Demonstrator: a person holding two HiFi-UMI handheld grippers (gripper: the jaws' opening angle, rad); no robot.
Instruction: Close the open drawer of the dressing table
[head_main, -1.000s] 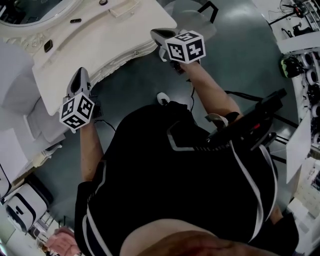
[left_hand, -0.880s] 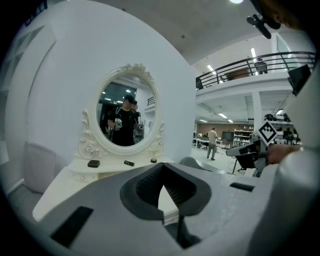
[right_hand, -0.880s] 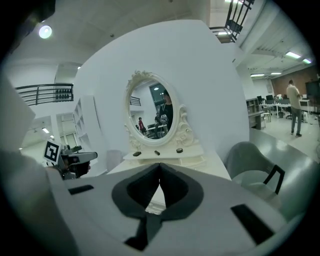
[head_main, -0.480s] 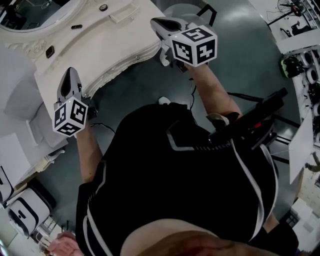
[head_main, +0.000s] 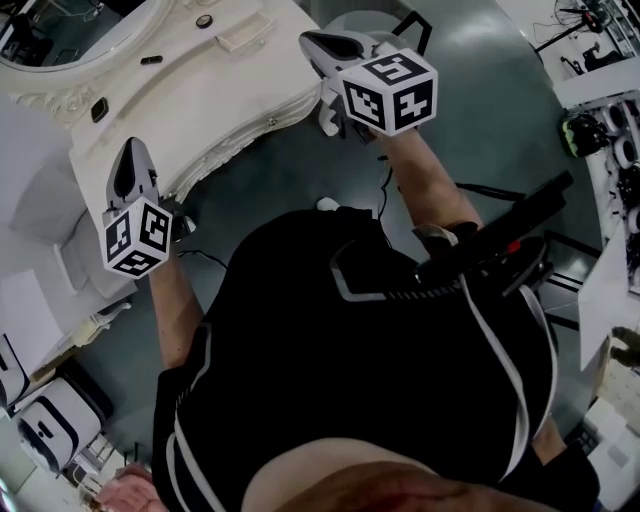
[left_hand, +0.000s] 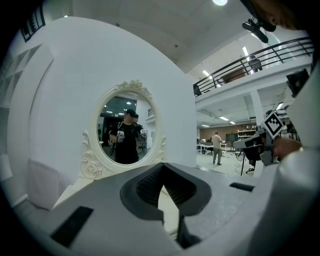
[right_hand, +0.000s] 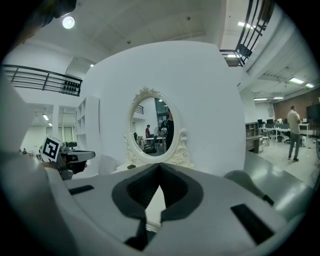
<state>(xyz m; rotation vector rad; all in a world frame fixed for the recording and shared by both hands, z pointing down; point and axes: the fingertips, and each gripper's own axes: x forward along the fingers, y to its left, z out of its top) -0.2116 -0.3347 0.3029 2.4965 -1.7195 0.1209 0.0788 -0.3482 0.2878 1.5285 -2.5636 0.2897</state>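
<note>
Now, the cream dressing table (head_main: 230, 90) lies ahead of the person (head_main: 350, 350), its curved, scalloped front edge turned toward them. On its tabletop, close to the oval mirror (head_main: 60, 35), sits a shallow cream rectangular piece (head_main: 243, 33); whether it is a tray, and whether it holds anything, cannot be told. Near it on the tabletop lie a small round dark thing (head_main: 205, 20), a short dark bar (head_main: 152, 60) and another dark bit (head_main: 98, 110), each apart from the others.

The drawer cannot be made out as a separate part: from the head view the front of the dressing table reads as one carved cream band, and both gripper views look over the tabletop at the mirror (left_hand: 126, 130) in its ornate white frame.

The left gripper (head_main: 130, 160) hovers at the dressing table's front edge toward its left end, jaws pointing at the mirror. Its jaws are closed tip to tip with nothing between them (left_hand: 162, 167). The right gripper (head_main: 325, 45) hangs at the dressing table's right end, also with its jaws together and empty (right_hand: 160, 167). Each gripper shows in the other's view, off to the side.
</note>
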